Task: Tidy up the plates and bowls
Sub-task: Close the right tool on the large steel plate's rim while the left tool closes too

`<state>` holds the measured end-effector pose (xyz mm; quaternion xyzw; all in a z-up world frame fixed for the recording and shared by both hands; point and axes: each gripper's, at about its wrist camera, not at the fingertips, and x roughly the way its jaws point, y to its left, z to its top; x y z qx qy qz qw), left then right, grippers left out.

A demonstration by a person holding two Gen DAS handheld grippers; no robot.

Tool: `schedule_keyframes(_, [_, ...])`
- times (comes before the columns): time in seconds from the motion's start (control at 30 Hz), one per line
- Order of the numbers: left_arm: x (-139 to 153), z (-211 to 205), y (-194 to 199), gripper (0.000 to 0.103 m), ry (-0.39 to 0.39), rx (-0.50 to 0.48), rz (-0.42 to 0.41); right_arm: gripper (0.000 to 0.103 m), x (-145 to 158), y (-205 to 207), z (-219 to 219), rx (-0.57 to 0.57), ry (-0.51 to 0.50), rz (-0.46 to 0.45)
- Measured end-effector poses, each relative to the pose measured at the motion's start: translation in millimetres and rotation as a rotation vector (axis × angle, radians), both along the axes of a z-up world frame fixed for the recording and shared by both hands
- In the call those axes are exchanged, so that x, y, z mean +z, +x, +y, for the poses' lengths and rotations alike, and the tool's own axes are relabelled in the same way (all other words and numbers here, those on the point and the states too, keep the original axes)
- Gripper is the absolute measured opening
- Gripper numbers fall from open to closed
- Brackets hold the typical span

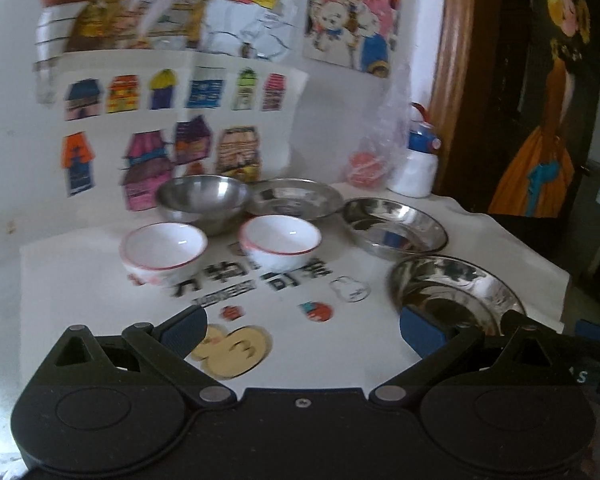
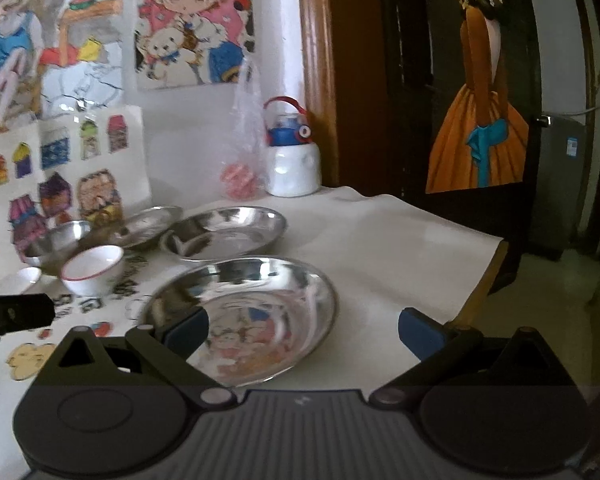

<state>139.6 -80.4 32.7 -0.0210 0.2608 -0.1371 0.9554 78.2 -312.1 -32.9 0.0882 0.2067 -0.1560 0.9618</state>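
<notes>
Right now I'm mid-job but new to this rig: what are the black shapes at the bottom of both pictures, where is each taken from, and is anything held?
The black shapes are hand-held two-finger grippers; each camera looks forward along its own blue-padded fingers. One picture is from the left gripper, the other from the right gripper. Both are open and hold nothing.

On the white printed tablecloth stand two white red-rimmed bowls, a deep steel bowl behind them, and three shallow steel plates. The nearest steel plate lies just ahead of the right gripper, whose left finger crosses its near rim in the picture; whether they touch is unclear. At the back stand a white bottle with a blue cap and a clear plastic bag.
</notes>
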Motion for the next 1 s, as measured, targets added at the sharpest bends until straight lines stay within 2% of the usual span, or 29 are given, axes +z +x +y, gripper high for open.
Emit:
schedule_keyframes(0.23, [-3.0, -35.1, 26.7, 0.102, 0.017, -0.074, 0.039, 0.103, -8.0, 21.3, -28.0, 0.009, -0.029, 0.039])
schedule_keyframes(0.53, [-17.3, -67.9, 59.1, 0.102, 0.043, -0.100, 0.101, 0.102, -19.2, 42.7, -43.0, 0.065, -0.001, 0.058])
schedule_keyframes(0.73, [-27.8, -78.6, 74.3, 0.101, 0.050, -0.098, 0.137, 0.091, -25.5, 50.0, -42.3, 0.070, 0.026, 0.062])
schedule_keyframes(1.0, [-31.4, -84.6, 83.2, 0.091, 0.053, -0.105, 0.158, 0.073, -29.2, 52.1, -42.1, 0.089, 0.066, 0.059])
